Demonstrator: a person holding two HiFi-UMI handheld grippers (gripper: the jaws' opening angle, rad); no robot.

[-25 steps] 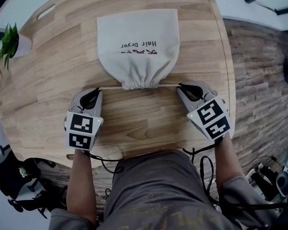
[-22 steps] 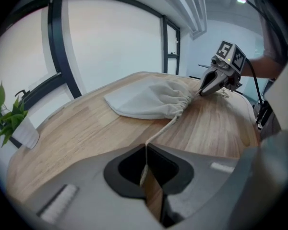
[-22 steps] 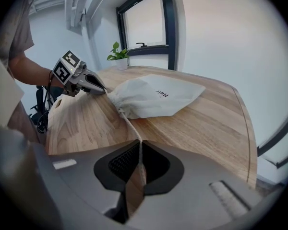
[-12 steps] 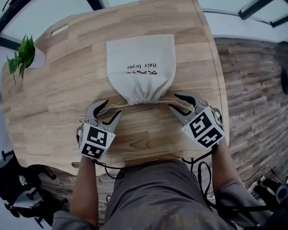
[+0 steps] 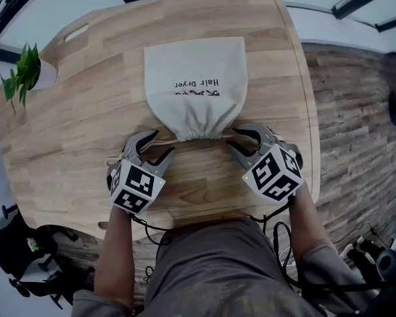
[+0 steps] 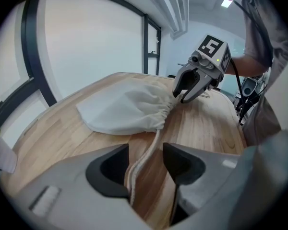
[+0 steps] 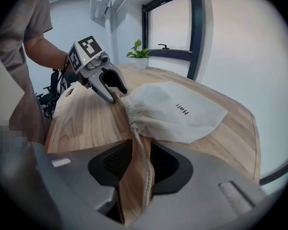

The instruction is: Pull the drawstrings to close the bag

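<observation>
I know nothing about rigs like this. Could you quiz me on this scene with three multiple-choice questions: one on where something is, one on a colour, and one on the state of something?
1. In the head view, where is the potted plant?
A) by the table's left edge
B) in the table's middle
C) by the table's right edge

2. What colour is the bag?
A) black
B) cream
C) red

3. How is the bag's mouth?
A) spread wide open
B) folded under the bag
C) gathered tight into pleats

Answers:
1 A: the green leaves show at the left rim, well to the left of the bag.
2 B: the cloth is pale off-white with a line of dark print.
3 C: the cloth bunches into a narrow pleated neck at the near end.
</observation>
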